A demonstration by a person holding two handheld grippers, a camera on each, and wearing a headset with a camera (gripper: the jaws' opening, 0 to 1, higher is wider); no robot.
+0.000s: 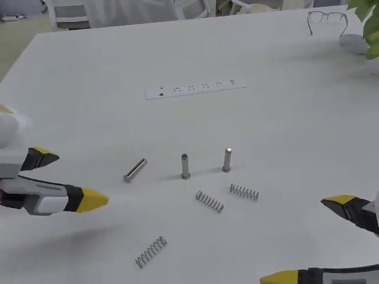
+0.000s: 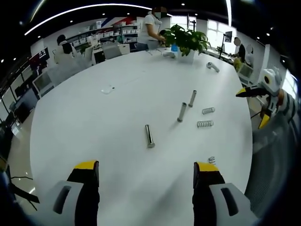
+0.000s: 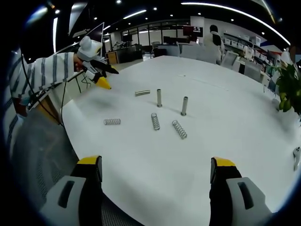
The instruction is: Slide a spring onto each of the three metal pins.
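Both the left tool [image 1: 82,178] and right tool [image 1: 292,239] run off the head view's edges

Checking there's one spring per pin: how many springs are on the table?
3, none on a pin. Right spring lies just before the right upright pin, middle spring before the middle upright pin, left spring apart, nearest the headset camera.

The left gripper [image 1: 77,178] is at 9 o'clock in the head view, with its jaws wide apart. The right gripper [image 1: 299,239] is at 4 o'clock, also wide apart. A striped sleeve [image 3: 42,73] covers the left arm.
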